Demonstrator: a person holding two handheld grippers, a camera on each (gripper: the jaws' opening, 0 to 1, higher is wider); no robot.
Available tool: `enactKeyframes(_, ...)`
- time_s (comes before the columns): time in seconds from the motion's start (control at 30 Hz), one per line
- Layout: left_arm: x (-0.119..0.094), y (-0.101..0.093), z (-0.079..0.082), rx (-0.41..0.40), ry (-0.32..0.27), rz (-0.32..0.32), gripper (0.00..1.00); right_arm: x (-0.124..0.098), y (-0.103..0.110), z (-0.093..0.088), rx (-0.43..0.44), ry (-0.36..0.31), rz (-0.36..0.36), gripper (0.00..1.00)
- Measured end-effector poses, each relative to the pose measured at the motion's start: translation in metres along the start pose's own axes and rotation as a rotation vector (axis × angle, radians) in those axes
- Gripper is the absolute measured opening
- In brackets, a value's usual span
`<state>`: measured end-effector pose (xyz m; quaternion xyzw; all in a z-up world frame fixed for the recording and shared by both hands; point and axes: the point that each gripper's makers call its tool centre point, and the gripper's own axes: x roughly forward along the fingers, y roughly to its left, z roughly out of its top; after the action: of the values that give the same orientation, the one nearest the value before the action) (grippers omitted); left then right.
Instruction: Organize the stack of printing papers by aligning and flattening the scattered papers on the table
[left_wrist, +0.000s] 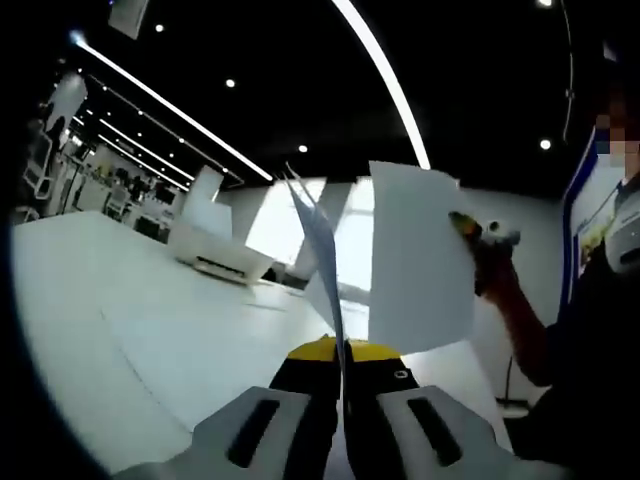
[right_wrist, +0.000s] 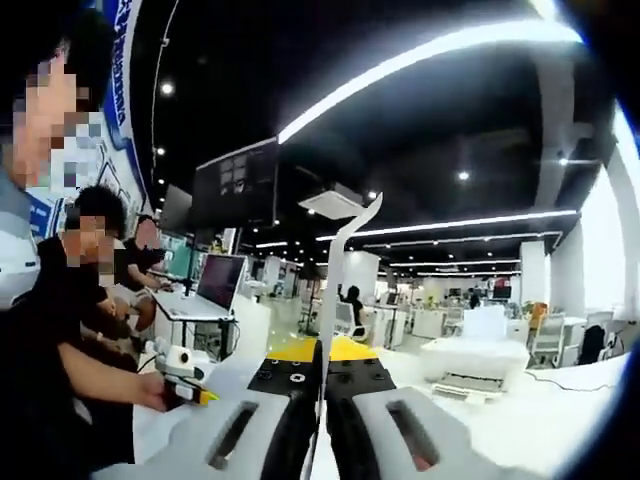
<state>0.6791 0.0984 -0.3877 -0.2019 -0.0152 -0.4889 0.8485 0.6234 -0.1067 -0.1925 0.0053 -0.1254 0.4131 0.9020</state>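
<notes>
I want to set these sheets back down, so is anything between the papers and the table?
Nothing visible blocks the way. The left claw holds the papers upright above the table, whose surface near them looks bare. A printer sits farther back on it, off to one side.

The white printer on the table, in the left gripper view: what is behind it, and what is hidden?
Behind the white printer stand a bright window wall and distant desks. The held-up papers, clamped in the left gripper, cover whatever lies to its right.
</notes>
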Motion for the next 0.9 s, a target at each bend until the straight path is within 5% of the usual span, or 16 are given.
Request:
enactKeyframes(0.23, 0.0, 0.001, 0.0, -0.001, -0.001, -0.001, 0.06, -0.002, 0.027, 0.0, 0.146, -0.031, 0.146, 0.0)
enactKeyframes(0.9, -0.002, 0.002, 0.001, 0.001, -0.002, -0.003, 0.06, -0.017, 0.061, -0.02, 0.596, -0.107, 0.402, 0.0)
